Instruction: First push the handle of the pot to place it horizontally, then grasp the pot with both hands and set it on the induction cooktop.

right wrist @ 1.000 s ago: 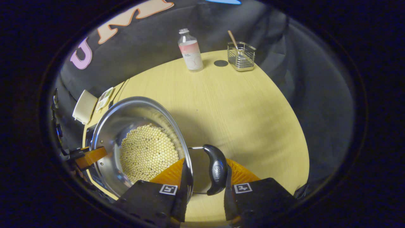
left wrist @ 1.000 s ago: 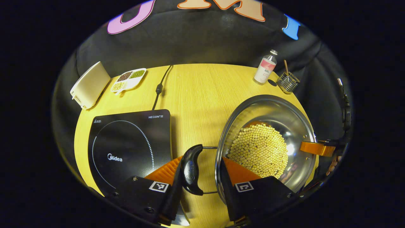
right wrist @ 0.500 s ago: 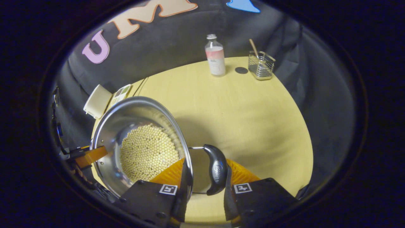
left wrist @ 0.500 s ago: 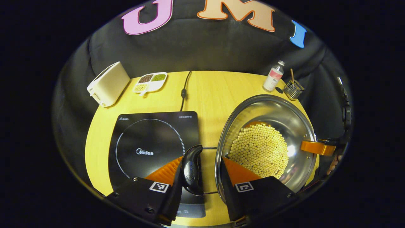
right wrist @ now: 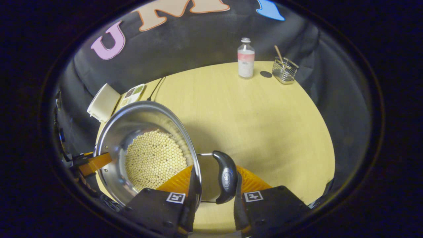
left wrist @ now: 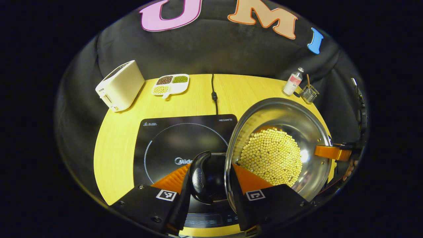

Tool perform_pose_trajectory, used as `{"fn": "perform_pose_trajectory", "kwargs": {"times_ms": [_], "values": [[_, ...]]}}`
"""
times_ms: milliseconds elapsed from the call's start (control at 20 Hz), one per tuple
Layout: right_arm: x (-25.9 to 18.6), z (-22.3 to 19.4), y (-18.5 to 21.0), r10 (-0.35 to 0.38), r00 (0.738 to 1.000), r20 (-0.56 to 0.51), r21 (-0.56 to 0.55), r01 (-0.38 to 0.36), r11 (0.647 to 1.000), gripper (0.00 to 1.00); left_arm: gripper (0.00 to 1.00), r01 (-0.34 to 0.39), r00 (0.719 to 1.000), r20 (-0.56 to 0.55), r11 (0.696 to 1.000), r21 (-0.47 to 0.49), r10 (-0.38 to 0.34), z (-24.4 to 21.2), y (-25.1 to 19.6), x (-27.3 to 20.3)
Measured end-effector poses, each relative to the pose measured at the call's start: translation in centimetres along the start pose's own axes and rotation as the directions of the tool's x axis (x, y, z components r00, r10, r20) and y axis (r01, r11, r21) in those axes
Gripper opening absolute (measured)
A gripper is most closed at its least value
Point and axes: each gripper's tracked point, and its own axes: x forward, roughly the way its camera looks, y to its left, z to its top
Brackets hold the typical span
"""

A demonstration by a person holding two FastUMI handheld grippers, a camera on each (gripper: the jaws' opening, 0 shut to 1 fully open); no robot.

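Both jaws are closed on the pot's side handles. The left gripper (left wrist: 209, 185) has one finger outside the black left handle (left wrist: 199, 177) and the other inside the steel rim, pinching handle and pot wall together. The right gripper (right wrist: 213, 186) clamps the black right handle (right wrist: 225, 177) the same way, with one finger inside the rim and one outside the handle.

Between them the pot (left wrist: 284, 115) is held off the table, its bottom covered with pale round beans (left wrist: 271, 157). In the left gripper view its left handle and left edge hang over the right part of the induction cooktop (left wrist: 172, 138), while most of the pot lies to the right of it.

On the yellow table (left wrist: 119, 138), far left, stand a cream toaster (left wrist: 119, 85) and a divided dish of grains (left wrist: 171, 84). At the far right edge a bottle (right wrist: 246, 59) stands beside a wire basket (right wrist: 285, 70).
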Motion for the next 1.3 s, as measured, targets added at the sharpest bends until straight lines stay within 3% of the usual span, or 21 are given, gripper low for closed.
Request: {"fn": "perform_pose_trajectory", "kwargs": {"times_ms": [350,400,500,550,600,650,750,800,1300], "values": [[0.4,-1.7,6.2,-0.024,1.000,-0.014,0.023,0.025,0.999,0.49,0.62,0.025,1.000,0.004,0.999,0.037,-0.026,0.0,6.3,0.3],[0.6,-1.8,6.9,-0.027,0.999,-0.017,0.019,0.027,0.999,0.43,0.62,0.027,1.000,0.001,0.999,0.034,-0.027,-0.1,7.1,0.4],[1.1,-2.3,8.4,-0.029,0.999,-0.023,0.015,0.029,0.999,0.43,0.61,0.028,1.000,-0.003,0.999,0.027,-0.028,-0.4,8.5,0.6],[1.3,-2.5,9.0,-0.030,0.999,-0.031,0.010,0.030,0.999,0.50,0.61,0.027,1.000,-0.011,0.999,0.020,-0.026,-0.6,9.1,0.8],[1.4,-2.7,9.6,-0.030,0.999,-0.035,0.001,0.030,1.000,0.50,0.61,0.025,1.000,-0.016,1.000,0.014,-0.025,-0.9,9.7,0.8],[1.7,-2.7,10.2,-0.027,0.999,-0.037,0.000,0.027,1.000,0.43,0.61,0.022,1.000,-0.015,1.000,0.012,-0.021,-0.9,10.2,0.9],[2.0,-2.8,11.1,-0.022,0.999,-0.049,0.004,0.022,1.000,0.43,0.62,0.016,1.000,-0.002,0.999,0.036,-0.016,-0.7,11.1,0.8],[2.0,-2.9,11.6,-0.021,0.999,-0.050,0.004,0.021,1.000,0.50,0.62,0.014,1.000,0.002,0.999,0.042,-0.014,-0.6,11.6,0.8],[2.8,-2.3,15.3,-0.017,0.999,-0.049,-0.006,0.016,1.000,0.49,0.61,-0.012,0.999,0.049,0.998,0.065,0.009,0.7,15.2,1.3]]}}
